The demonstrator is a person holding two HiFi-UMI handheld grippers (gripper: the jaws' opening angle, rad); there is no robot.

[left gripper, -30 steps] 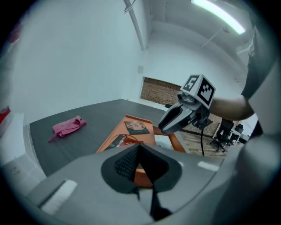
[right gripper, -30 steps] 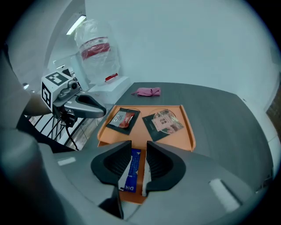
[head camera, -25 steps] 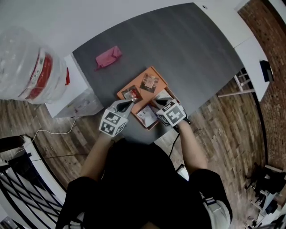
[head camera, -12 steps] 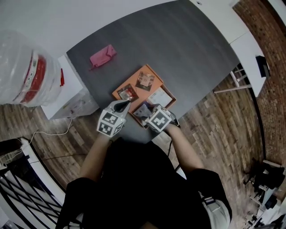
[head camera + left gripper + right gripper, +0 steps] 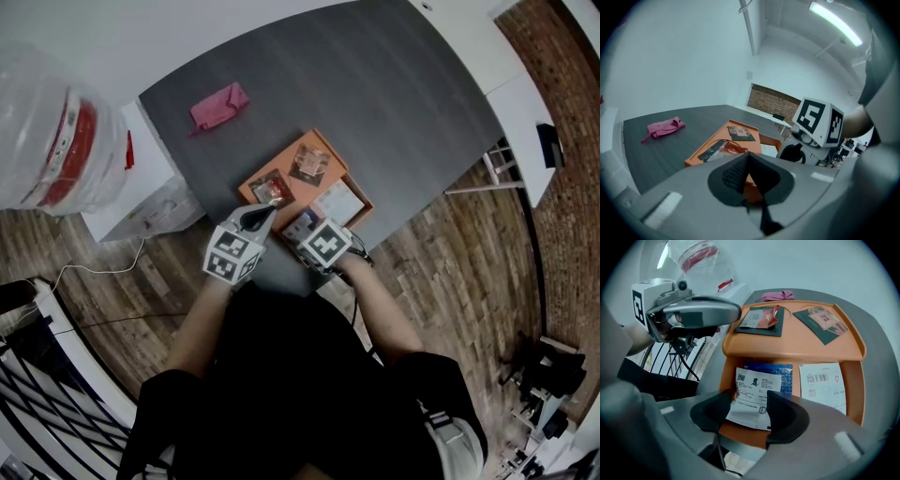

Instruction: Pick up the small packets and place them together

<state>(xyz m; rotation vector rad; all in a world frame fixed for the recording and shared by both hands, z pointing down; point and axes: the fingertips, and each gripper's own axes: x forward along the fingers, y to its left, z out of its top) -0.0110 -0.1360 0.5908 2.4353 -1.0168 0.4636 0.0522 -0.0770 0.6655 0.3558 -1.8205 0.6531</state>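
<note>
The right gripper [image 5: 749, 412] hangs over the near compartment of the orange tray [image 5: 797, 345]. Its jaws have just been opening and are released. A white packet [image 5: 752, 394] lies between them, on a blue packet [image 5: 783, 375]. Just beside lies a second white packet [image 5: 825, 385]. On the tray's far part lie a left dark packet [image 5: 759, 319] and a right dark packet [image 5: 822, 322]. The left gripper [image 5: 747, 159], jaws clenched on nothing, is at the tray's left corner. A pink cloth [image 5: 777, 296] lies far off on the worktop [image 5: 375, 94].

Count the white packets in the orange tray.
2. One white packet lies over the blue packet; the second white packet lies right of it. Others may hide underneath.
</note>
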